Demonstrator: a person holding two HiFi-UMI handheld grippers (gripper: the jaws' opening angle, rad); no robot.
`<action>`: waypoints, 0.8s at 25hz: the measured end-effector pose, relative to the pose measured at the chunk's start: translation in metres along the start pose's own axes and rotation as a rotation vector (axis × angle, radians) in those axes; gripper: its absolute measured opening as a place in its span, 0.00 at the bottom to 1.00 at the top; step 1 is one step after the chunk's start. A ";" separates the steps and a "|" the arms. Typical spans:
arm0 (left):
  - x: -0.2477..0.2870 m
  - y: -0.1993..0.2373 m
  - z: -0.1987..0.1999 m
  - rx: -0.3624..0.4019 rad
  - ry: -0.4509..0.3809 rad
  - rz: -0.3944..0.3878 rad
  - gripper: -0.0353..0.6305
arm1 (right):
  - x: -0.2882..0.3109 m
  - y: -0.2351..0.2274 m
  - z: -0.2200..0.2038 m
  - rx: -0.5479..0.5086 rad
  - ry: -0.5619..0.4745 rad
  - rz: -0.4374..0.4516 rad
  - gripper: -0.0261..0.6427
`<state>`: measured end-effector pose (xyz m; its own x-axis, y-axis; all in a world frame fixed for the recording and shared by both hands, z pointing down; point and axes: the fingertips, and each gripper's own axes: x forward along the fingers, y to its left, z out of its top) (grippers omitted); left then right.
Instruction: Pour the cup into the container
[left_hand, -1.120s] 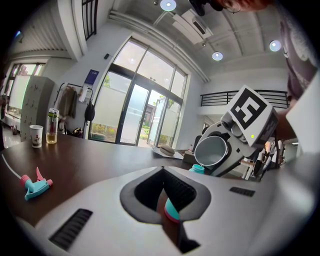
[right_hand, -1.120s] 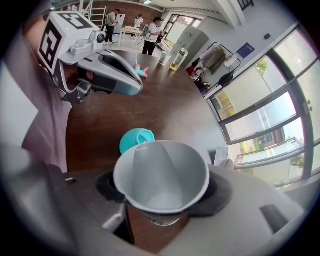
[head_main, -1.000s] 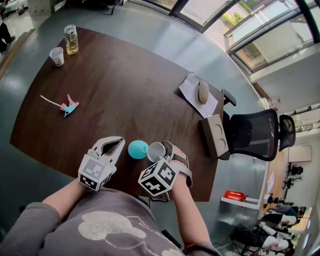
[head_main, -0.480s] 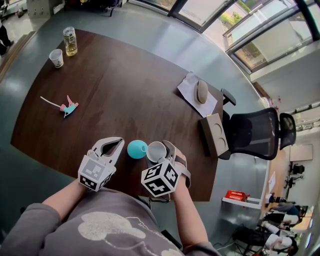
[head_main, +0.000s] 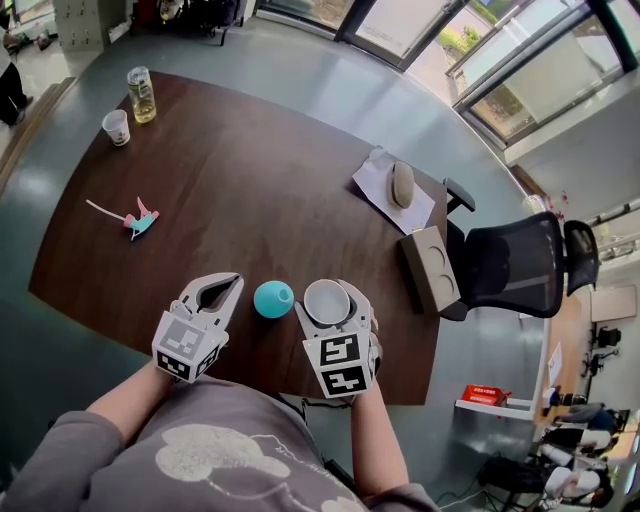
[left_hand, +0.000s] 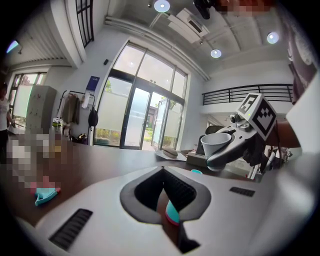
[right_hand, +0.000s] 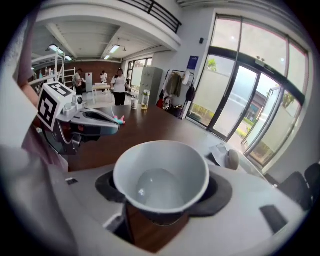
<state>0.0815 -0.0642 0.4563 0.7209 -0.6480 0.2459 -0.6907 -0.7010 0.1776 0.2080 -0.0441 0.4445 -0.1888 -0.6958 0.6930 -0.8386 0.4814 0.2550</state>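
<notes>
- The white cup (right_hand: 161, 175) sits upright between the pads of my right tongs (head_main: 328, 303), which clamp its wall and hold it off the table (head_main: 250, 170). I can't tell whether any clear liquid lies at its bottom.
- The rounded teal container (head_main: 273, 298) stands on the table just beside the cup, between my two tongs.
- My left tongs (left_hand: 163, 169) are pinched together on nothing, with their tips near the container but apart from it.
- Nothing steadies the container, so a nudge from the cup or a jaw could push or roll it aside.
- If I tip the cup with its rim not squarely over the container, whatever is in it lands on the wood.
- The cup tapers, so I judge it could slide in the pads as I roll my wrist.
</notes>
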 end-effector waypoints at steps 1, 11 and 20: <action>0.000 -0.002 0.002 0.003 -0.002 0.002 0.06 | -0.003 -0.003 0.000 0.023 -0.018 -0.002 0.49; 0.000 -0.027 0.008 0.030 -0.019 0.031 0.06 | -0.024 -0.009 -0.017 0.090 -0.156 0.003 0.49; -0.009 -0.035 0.007 0.032 -0.022 0.132 0.06 | -0.033 -0.002 -0.027 0.075 -0.236 0.069 0.49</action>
<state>0.1003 -0.0360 0.4411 0.6251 -0.7415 0.2440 -0.7778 -0.6181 0.1142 0.2304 -0.0075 0.4393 -0.3531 -0.7722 0.5282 -0.8537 0.4969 0.1559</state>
